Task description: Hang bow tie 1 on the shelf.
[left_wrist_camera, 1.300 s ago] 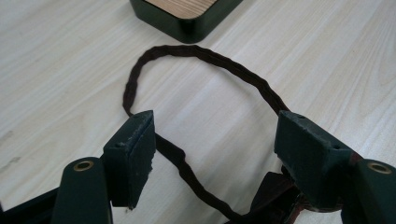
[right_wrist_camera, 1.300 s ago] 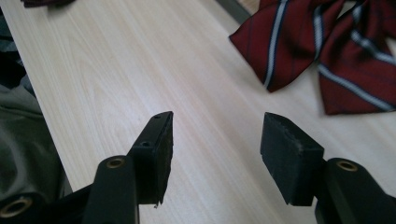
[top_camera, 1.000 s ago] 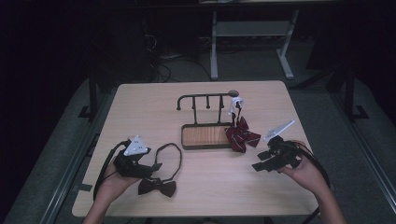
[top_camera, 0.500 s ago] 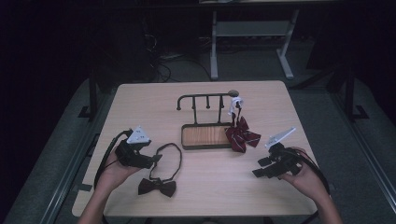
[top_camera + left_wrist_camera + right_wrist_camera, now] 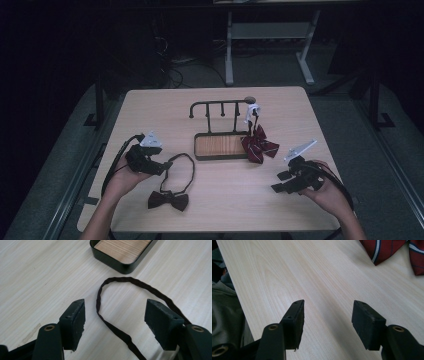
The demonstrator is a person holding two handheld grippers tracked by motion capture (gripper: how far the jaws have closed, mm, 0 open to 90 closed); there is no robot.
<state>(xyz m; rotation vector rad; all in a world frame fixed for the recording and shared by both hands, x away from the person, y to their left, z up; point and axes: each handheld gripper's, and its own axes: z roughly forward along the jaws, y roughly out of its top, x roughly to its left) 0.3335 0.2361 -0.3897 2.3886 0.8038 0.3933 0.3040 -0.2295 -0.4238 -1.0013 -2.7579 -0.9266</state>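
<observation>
**Thin strap, easy to miss**

The left gripper (image 5: 115, 322) hangs wide over the dark bow tie's strap (image 5: 110, 322), jaws just starting to close, gripping nothing. The bow tie (image 5: 168, 200) lies near the table's front edge. Strap's flat on the table (image 5: 210, 210), so the pads could just scrape over it. The right gripper (image 5: 327, 323) gapes empty.

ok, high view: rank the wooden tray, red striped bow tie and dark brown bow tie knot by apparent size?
1. Black-rimmed wooden tray.
2. Red striped bow tie and dark brown bow tie knot: they look about alike, so no ranking between them.
</observation>
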